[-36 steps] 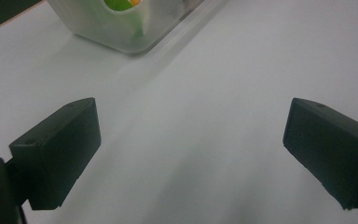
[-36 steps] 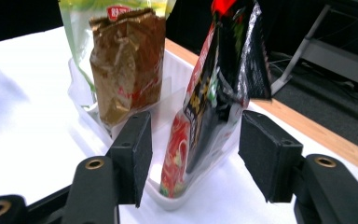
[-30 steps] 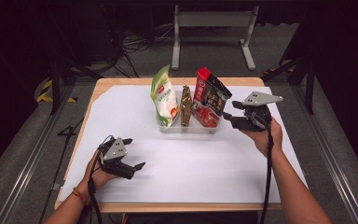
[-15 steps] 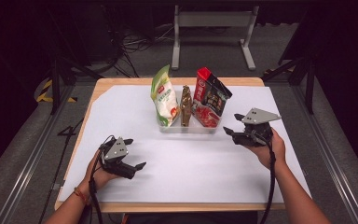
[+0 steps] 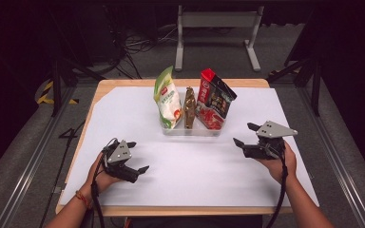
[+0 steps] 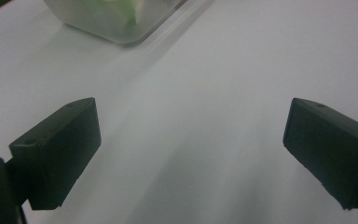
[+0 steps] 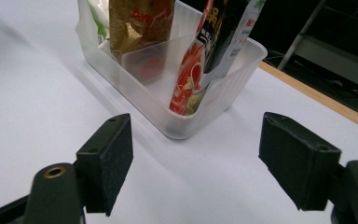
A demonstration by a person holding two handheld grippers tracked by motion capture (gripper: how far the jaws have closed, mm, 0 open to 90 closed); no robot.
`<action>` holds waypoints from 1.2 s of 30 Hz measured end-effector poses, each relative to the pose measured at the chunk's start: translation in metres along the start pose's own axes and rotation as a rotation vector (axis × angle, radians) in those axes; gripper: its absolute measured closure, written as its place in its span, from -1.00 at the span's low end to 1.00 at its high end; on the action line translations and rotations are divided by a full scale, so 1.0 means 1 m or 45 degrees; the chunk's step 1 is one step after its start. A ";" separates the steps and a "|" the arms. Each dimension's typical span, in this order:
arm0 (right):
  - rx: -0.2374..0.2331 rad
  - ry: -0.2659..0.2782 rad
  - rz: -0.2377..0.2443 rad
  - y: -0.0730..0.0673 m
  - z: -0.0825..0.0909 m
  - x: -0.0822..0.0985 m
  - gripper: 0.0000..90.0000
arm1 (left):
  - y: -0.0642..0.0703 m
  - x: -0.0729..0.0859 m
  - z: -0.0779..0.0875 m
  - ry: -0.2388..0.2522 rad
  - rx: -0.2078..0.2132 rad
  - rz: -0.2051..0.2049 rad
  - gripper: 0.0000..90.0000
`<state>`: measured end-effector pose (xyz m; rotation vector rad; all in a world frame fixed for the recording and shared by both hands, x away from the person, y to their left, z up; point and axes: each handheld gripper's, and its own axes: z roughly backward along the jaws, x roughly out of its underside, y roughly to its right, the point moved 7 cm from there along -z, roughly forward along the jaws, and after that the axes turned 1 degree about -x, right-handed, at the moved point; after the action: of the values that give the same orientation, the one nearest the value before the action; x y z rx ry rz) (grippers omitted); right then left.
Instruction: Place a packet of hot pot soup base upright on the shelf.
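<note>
A clear plastic bin (image 5: 190, 131) stands at the back middle of the table. Upright in it are a green-and-white snack bag (image 5: 168, 99), a brown bag (image 5: 189, 108) and a red-and-black bag (image 5: 214, 99). My right gripper (image 5: 242, 133) hovers low to the right of the bin, pointing left toward it. Its jaws have just been opening and stand open with nothing between them. In the right gripper view, the bin (image 7: 214, 100) and red bag (image 7: 198, 70) lie just ahead of that gripper (image 7: 196, 158). My left gripper (image 5: 139, 156) rests open at the front left, the bin's corner (image 6: 121, 23) far ahead.
A white sheet (image 5: 185, 175) covers the wooden table, whose edge (image 5: 171, 210) runs along the front. A metal stand (image 5: 216, 21) and cables lie on the floor beyond the table.
My right gripper has drawn back from the red bag, toward the front right and lower, and its jaws stand wider. The left gripper has not moved.
</note>
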<state>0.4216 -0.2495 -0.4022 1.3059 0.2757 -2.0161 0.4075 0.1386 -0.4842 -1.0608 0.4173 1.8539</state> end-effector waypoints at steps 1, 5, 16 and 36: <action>-0.004 -0.005 0.006 -0.001 0.001 0.003 -0.44 | 0.000 0.000 0.000 0.001 0.002 -0.001 -0.90; 0.009 -0.011 0.037 -0.003 0.008 0.012 -0.47 | 0.000 0.001 0.000 -0.003 0.003 -0.001 -0.90; 0.017 -0.001 0.019 0.000 0.025 0.032 -0.54 | 0.000 0.001 -0.001 -0.010 0.002 -0.002 -0.90; 0.027 -0.050 0.011 0.001 0.044 0.071 -0.62 | 0.001 0.001 -0.002 -0.016 0.002 -0.012 -0.90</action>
<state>0.3736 -0.3047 -0.4432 1.2772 0.2304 -2.0402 0.4080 0.1375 -0.4868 -1.0476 0.4059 1.8510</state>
